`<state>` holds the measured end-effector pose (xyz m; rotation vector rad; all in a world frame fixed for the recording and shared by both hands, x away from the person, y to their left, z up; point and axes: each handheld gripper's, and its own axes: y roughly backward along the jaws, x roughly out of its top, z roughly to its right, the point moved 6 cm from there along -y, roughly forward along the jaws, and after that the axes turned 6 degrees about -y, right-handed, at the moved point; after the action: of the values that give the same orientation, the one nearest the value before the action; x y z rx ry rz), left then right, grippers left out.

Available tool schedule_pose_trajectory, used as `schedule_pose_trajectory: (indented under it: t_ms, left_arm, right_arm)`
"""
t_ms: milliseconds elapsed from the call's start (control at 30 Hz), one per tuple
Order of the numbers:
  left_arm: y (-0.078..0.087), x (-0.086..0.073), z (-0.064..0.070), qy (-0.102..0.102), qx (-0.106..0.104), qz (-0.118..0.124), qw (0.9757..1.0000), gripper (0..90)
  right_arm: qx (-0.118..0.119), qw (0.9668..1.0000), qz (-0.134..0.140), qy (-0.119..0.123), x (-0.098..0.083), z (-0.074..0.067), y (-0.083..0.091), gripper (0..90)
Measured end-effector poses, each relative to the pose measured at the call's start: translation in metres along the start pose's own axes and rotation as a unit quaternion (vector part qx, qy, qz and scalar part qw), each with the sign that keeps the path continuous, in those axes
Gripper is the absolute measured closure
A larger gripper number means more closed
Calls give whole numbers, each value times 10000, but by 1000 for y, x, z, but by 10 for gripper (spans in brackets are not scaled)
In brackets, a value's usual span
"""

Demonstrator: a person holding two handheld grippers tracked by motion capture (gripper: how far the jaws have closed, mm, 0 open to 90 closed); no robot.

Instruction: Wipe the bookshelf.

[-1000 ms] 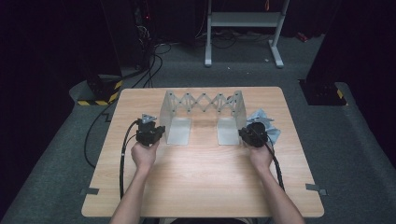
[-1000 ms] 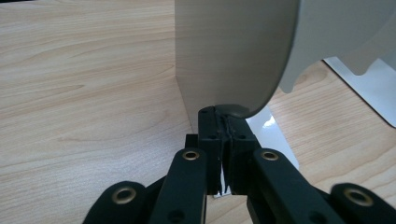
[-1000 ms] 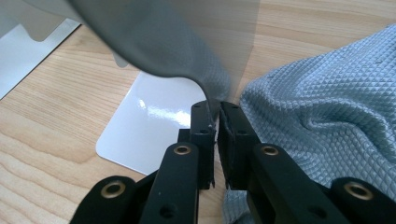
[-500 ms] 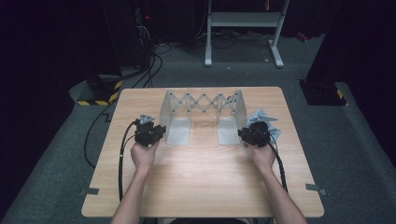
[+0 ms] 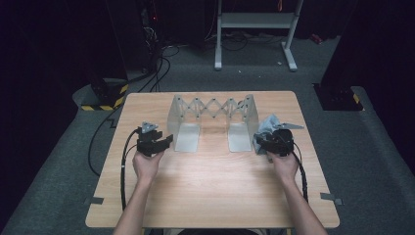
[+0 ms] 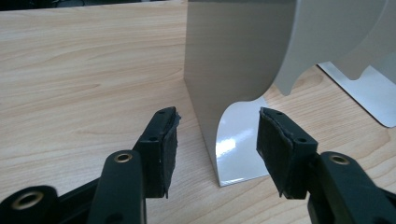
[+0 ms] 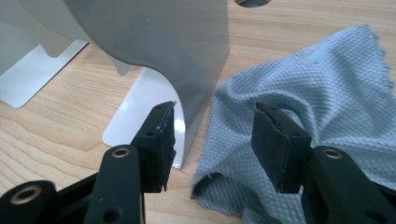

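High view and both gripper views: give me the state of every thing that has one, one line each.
Expanding file rack: upright on the table, stretched partway, its lattice open.
Rack's left end plate: upright, between the left jaws, untouched.
Rack's right end plate: upright, between the right jaws, untouched.
Blue cloth: crumpled, lying beside the right end plate.
Left gripper: jaws have just been opening, apart.
Right gripper: jaws have just been opening, apart.
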<state>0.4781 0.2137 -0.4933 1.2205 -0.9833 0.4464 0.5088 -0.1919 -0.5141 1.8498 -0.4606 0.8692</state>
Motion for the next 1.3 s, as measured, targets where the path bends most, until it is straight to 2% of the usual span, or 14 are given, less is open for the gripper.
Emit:
schedule_pose_trajectory:
  t_ms: [200,367,567,767,967,1167,1233,1300]
  left_arm:
    - [4,-2,-3,5,24,-8,10000,463]
    - [10,-3,-4,59,24,125,9999,458]
    - [16,-12,-9,53,-36,213,9998,445]
    - [22,-20,-14,174,-41,296,9994,435]
    - [23,-34,-15,173,-39,125,9998,425]
    - [21,-42,-12,222,-94,84,9997,412]
    - [19,-49,-8,88,-85,-48,9999,409]
    - [18,-50,-7,56,-76,-89,9999,405]
  right_arm:
    - [-2,9999,87,-75,-2,7,9,491]
    - [-34,9999,96,-82,-3,13,14,486]
    - [-60,9997,192,-123,-5,18,24,484]
    - [-13,9996,189,-215,-11,25,30,475]
    - [20,9993,287,-257,-16,27,37,473]
    - [-25,9994,231,-261,-24,29,41,469]
    - [-78,9995,221,-220,-29,29,44,468]
    - [-100,9995,222,-205,-30,30,45,469]
